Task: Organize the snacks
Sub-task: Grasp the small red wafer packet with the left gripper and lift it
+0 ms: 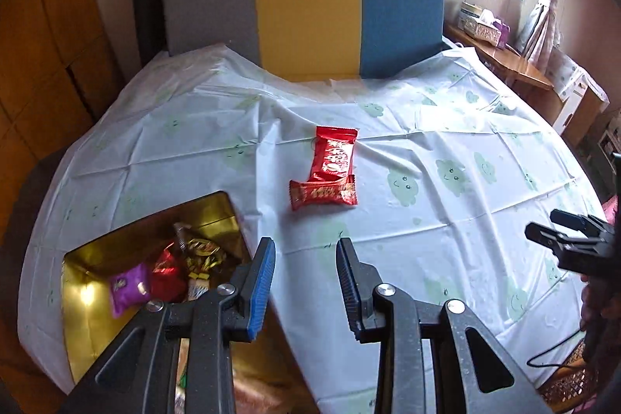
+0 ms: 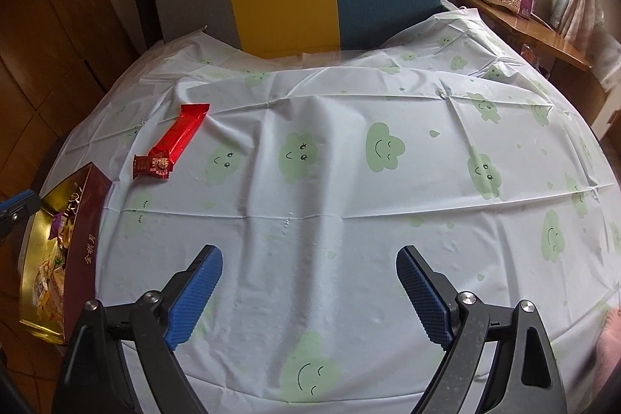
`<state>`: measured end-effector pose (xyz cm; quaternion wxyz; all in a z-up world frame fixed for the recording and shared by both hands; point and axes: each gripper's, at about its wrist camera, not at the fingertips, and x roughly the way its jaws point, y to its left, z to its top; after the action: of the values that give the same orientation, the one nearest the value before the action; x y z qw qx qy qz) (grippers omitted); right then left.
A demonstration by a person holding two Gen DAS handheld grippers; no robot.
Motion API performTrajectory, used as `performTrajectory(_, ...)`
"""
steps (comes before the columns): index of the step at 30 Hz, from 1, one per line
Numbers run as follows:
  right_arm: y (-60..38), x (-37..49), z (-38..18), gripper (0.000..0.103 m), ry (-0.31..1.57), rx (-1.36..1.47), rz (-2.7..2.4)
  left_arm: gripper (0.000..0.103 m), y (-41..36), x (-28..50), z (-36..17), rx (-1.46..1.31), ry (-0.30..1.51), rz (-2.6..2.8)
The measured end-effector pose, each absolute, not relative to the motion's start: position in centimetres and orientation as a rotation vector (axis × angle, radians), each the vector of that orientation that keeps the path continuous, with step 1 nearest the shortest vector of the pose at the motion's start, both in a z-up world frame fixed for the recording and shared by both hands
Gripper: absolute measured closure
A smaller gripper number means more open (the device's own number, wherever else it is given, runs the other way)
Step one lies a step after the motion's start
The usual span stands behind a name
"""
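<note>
A white plastic tablecloth (image 2: pixel 310 189) printed with green smiling clouds covers the table. Both the left gripper (image 1: pixel 304 278) and right gripper (image 2: pixel 309 291) hover spread and empty. The open gold tin box (image 1: pixel 97 258) of snacks sits beside the left fingers; two red snack wrappers (image 1: pixel 330 173), touching, lie farther ahead.

The left gripper (image 1: pixel 306 282) hangs with its jaws apart and nothing between them, above the near edge of the bench (image 1: pixel 427 220) under a white cloth printed with green clouds. At its left sits an open gold tin (image 1: pixel 89 328) holding a purple packet (image 1: pixel 128 288) and other wrapped sweets, while two red snack packets, a long one (image 1: pixel 333 154) and a short one (image 1: pixel 323 194), lie touching mid-bench. The right gripper (image 1: pixel 543 227) shows at the right edge, behind it a grey, yellow and blue chair back (image 1: pixel 306 10)
</note>
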<state>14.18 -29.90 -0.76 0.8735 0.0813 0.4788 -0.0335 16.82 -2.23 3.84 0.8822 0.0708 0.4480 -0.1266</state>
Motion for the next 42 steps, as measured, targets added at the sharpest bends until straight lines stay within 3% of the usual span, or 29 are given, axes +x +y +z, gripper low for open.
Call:
performTrajectory(5,-29.7,14.1,-0.5,0.011,0.998,0.185,-0.043,0.071,-4.8,20.0,1.7,0.219,0.979,-0.272)
performTrajectory(13,-29.8,14.0,-0.4,0.011,1.001,0.211,-0.023,0.071,-11.4,22.5,-3.6,0.714,1.025,-0.416)
performTrajectory(19,-30.0,13.9,-0.2,0.010,0.998,0.230,-0.021,0.066,-11.6,25.3,-6.2,0.855,1.082,-0.406)
performTrajectory(27,-29.8,13.9,-0.2,0.010,0.999,0.213,-0.022,0.068,-11.1,27.6,-7.4,0.830,1.107,-0.447)
performTrajectory(31,-29.9,13.9,-0.2,0.010,0.999,0.212,-0.025,0.078,-11.3,27.0,-6.2,0.712,1.151,-0.556)
performTrajectory(36,-29.8,13.8,-0.1,0.010,0.998,0.206,-0.022,0.078,-12.2,23.7,-5.5,0.658,1.224,-0.767)
performTrajectory(42,-29.9,13.7,-0.1,0.010,0.998,0.205,-0.027,0.075,-12.1,24.4,-4.1,0.636,1.159,-0.662)
